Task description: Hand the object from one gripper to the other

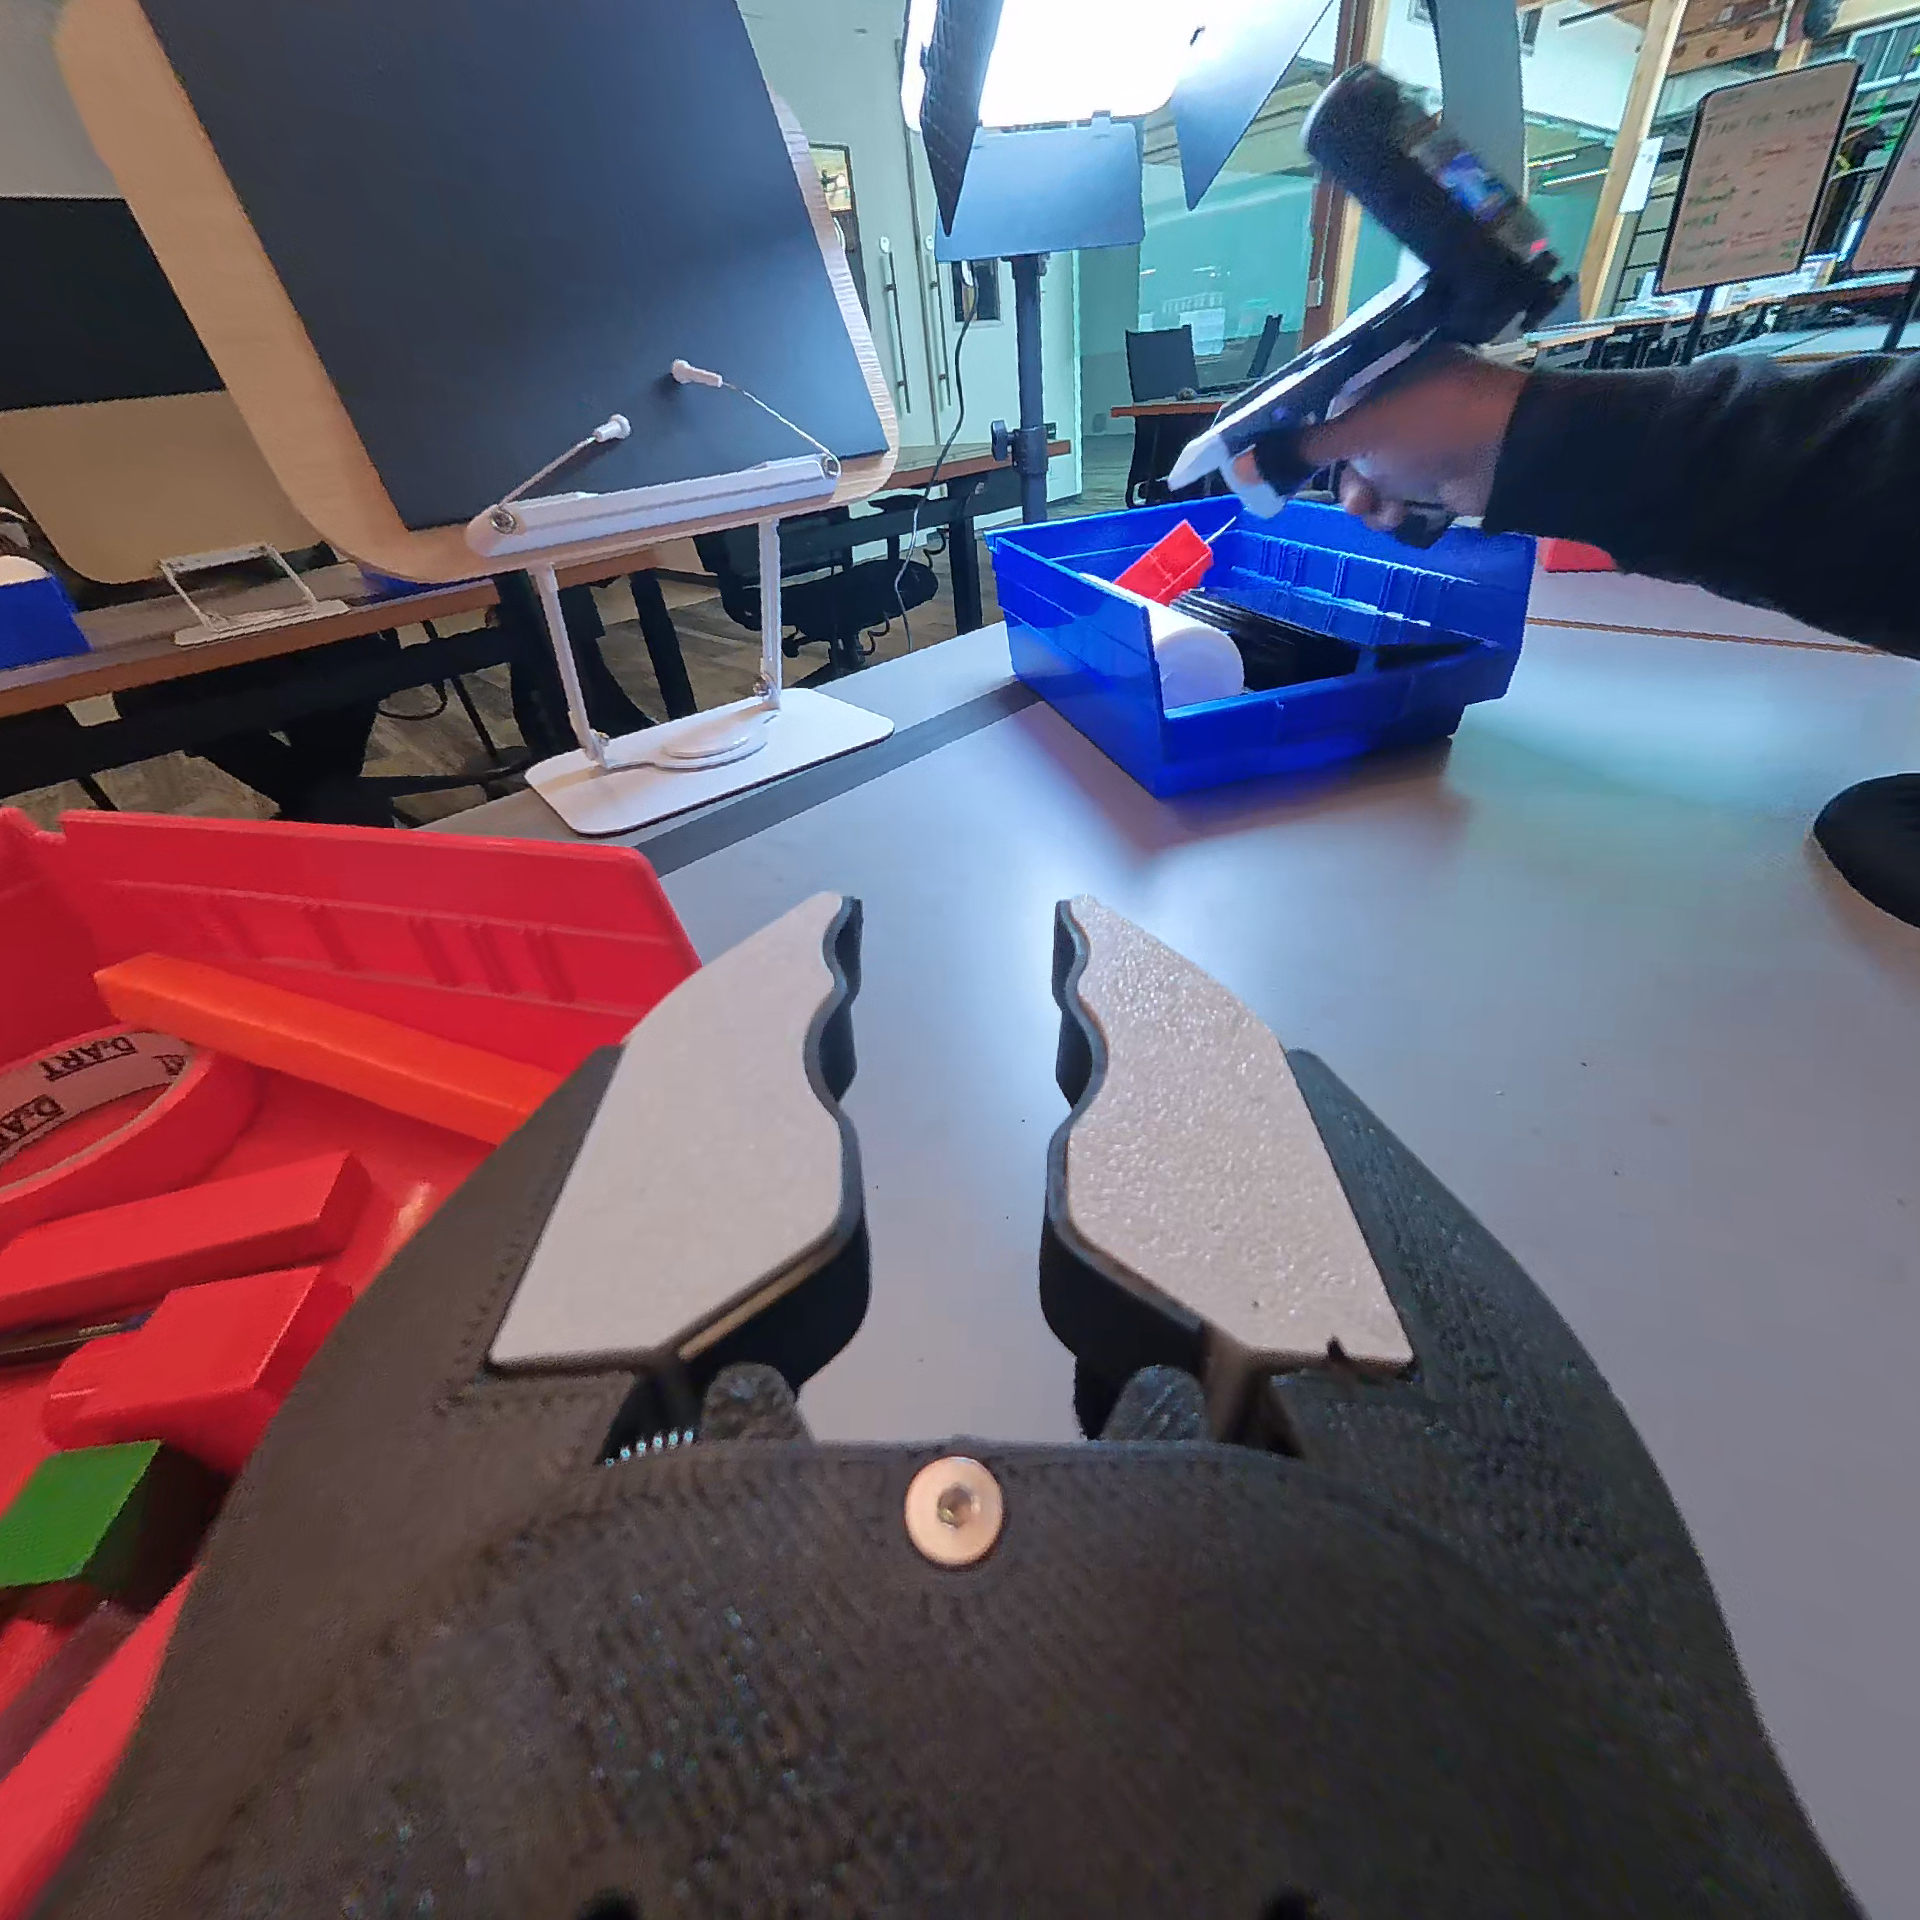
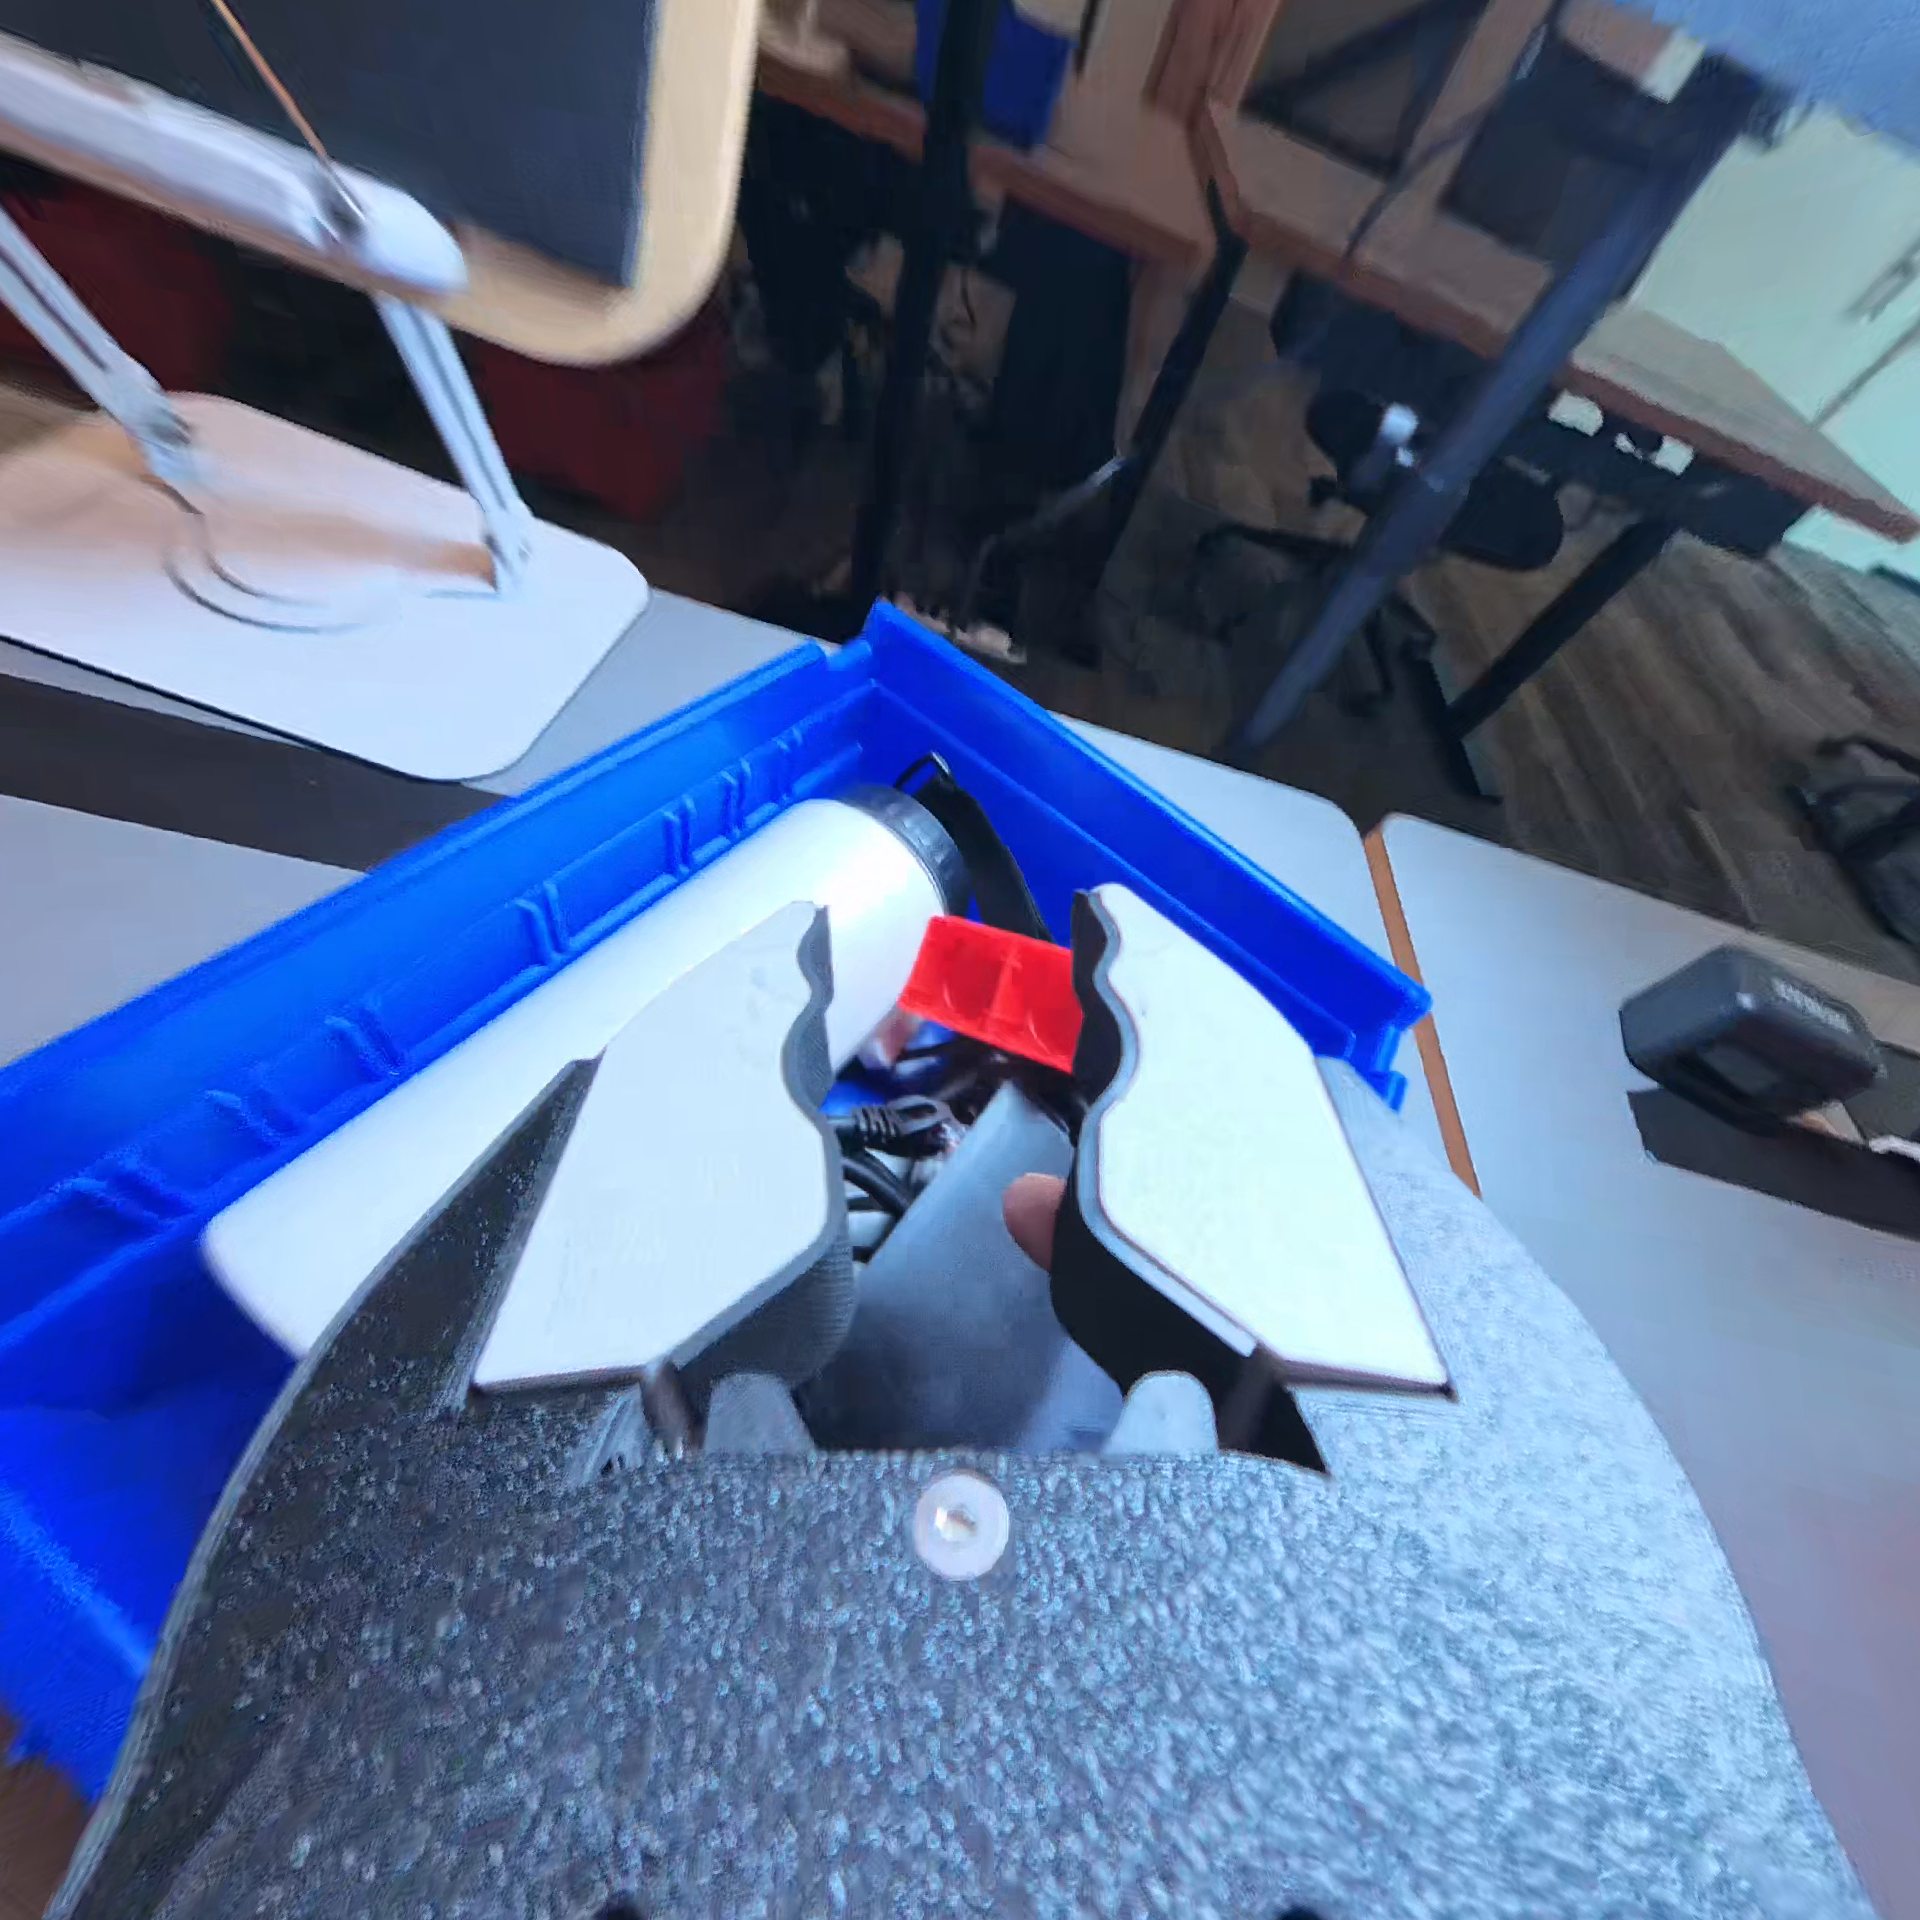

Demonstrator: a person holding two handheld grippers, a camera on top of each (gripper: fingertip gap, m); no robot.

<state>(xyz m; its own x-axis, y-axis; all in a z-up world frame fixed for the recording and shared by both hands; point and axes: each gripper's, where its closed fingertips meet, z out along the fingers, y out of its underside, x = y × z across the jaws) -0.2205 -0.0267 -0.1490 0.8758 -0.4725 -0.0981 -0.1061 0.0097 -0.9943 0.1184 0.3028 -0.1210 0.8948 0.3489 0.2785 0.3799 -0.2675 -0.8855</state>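
Red bin (image 1: 343, 925) sits at the desk's left edge, holding a tape roll (image 1: 104, 1101), an orange bar (image 1: 322, 1039), red blocks (image 1: 177, 1236) and a green block (image 1: 73, 1507). Just right of it the left gripper (image 1: 956, 997) hangs low over the bare desk (image 1: 1455, 1039), its jaws apart with nothing between them.

Behind the red bin, at the far edge, a white stand (image 1: 717, 748) carries a tilted dark board (image 1: 499, 239). Farther right stands the blue bin (image 1: 1299, 727), near the far edge. In it lie a white cylinder (image 1: 1195, 665) along the left wall, black cables (image 2: 894, 1132) and the small red piece (image 1: 1164, 561), which leans up toward the far side.

Over that bin a hand (image 1: 1423, 457) tilts the right gripper (image 1: 1216, 483) down toward the red piece. In the right wrist view the right gripper (image 2: 951, 966) has its jaws apart, and the red piece (image 2: 987, 987) shows in the gap just past the tips, closer to the right finger; blur hides whether it touches. The white cylinder (image 2: 623, 997) runs under the left finger. At the right, well apart from the bin, a small black box (image 2: 1756, 1029) lies on the desk.
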